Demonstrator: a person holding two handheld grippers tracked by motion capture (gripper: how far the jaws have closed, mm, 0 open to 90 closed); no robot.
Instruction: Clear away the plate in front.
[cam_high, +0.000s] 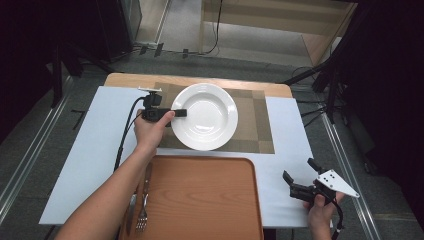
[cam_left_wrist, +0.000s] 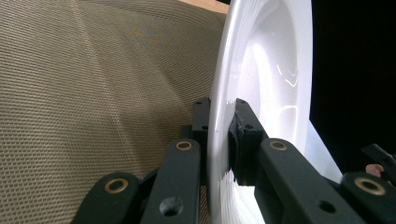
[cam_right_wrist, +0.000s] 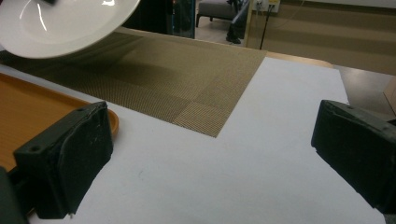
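Left hand-held gripper (cam_high: 181, 112): jaws clamped on the left rim of the round white ceramic plate (cam_high: 205, 116). The gripper's long axis runs approx. left-to-right across the worktop, so the plate extends away from the jaw tips toward the person's right. The plate lies over the brown woven placemat (cam_high: 257, 120), at the far middle of the white worktop (cam_high: 90, 150).

Key relation for the coming move: the orange-brown plastic tray (cam_high: 205, 195) lies directly on the near side of the plate, toward the person. If the plate is bound for the tray, travel is a short pull toward the body, w/ the left hand by far the nearer one. A metal fork (cam_high: 143, 215) and a knife sit just beside the tray's left edge, under the left forearm; judged a snag risk on that path.

Right hand-held gripper (cam_high: 300, 181): jaws apart, holding nothing, near the worktop's near right corner, well apart from the plate.

View differences:
- Left gripper view: rim of plate (cam_left_wrist: 261, 70) seen edge-on, pinched between both pads; one jaw above the rim, one below. High view cannot confirm the lower jaw.
- Right gripper view: plate (cam_right_wrist: 60, 21) appears tilted, w/ a shadow on the placemat (cam_right_wrist: 163, 79) beneath, so at least one side looks raised off the mat. High view does not resolve the lift.
- Right gripper view also shows the tray corner (cam_right_wrist: 28, 107) beside its own near jaw.
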